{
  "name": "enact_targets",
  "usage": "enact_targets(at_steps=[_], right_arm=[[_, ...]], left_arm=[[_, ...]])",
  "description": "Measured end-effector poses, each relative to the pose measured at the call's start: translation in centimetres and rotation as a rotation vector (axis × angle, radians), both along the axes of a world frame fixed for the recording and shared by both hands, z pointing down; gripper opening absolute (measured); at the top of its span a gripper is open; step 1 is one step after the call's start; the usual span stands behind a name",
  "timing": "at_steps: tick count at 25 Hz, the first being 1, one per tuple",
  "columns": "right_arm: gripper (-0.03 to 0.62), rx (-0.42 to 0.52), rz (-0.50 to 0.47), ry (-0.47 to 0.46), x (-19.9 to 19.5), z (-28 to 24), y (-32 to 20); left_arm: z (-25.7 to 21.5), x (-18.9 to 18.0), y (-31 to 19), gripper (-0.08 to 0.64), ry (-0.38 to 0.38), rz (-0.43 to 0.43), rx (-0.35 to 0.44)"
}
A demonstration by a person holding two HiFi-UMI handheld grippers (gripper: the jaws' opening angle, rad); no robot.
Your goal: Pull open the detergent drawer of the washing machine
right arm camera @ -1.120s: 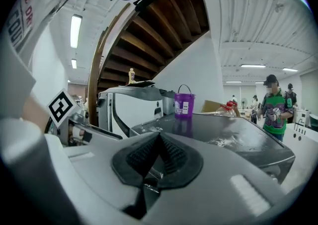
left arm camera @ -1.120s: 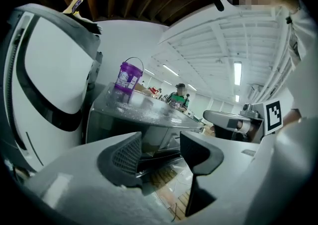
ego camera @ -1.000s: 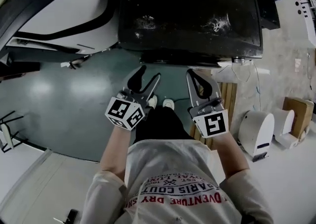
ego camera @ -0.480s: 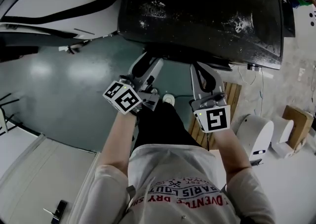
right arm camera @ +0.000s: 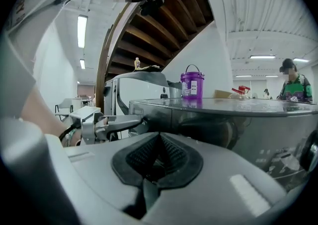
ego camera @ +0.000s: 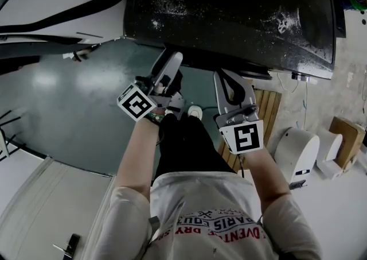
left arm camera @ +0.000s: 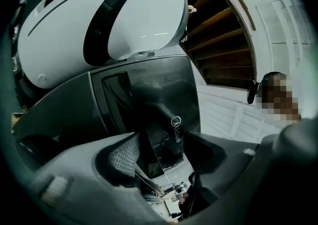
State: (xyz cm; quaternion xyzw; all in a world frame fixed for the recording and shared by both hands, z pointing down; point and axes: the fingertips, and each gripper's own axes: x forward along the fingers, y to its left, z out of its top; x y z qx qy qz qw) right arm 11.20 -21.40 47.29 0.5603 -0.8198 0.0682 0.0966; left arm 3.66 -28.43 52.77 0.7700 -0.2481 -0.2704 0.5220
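Note:
The dark washing machine (ego camera: 229, 12) fills the top of the head view; its front face is hidden under its top edge there. My left gripper (ego camera: 174, 59) lies rolled on its side with its tips at the machine's front edge. In the left gripper view the left gripper (left arm camera: 166, 152) has its jaws opening wide, and the dark front with a logo (left arm camera: 176, 128) shows in the gap, untouched. A dark rectangular drawer face (left arm camera: 118, 92) sits just beyond. My right gripper (ego camera: 223, 76) is shut and empty, short of the front edge, and its pads (right arm camera: 149, 157) meet.
A purple detergent tub (right arm camera: 192, 85) stands on the machine's top. A white machine with a black band (left arm camera: 114, 25) stands to the left. A wooden pallet (ego camera: 266, 109) and white units (ego camera: 298, 152) lie on the floor at right. A person (right arm camera: 293, 82) stands far off.
Both grippers have moved forward to the machine's front edge. The left one has rolled onto its side, its marker cube turning, and its jaws have spread wider. The right stays shut.

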Motion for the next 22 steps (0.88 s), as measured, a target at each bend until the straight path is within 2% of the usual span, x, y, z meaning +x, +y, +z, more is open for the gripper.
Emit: enact_targets(at_steps=[5,9,15,22], right_arm=[[0.002,-0.009,-0.022,0.029,-0.1,1.0,0.2],[0.002,-0.011,-0.023,0.018,0.2,1.7,0.2],[0.002,-0.012,-0.028,0.003,0.2,2.6,0.4],[0.002,-0.014,-0.021,0.011,0.9,3.1,0.9]], left_arm=[[-1.0,0.5,-0.3,0.275,0.094,0.014,0.077],[-1.5,0.5,-0.4,0.268,0.198,-0.019,0.084],[-1.4,0.5,-0.4,0.264,0.214,-0.035,0.075],[-1.3,0.1,-0.3,0.245,0.278,-0.059,0.042]])
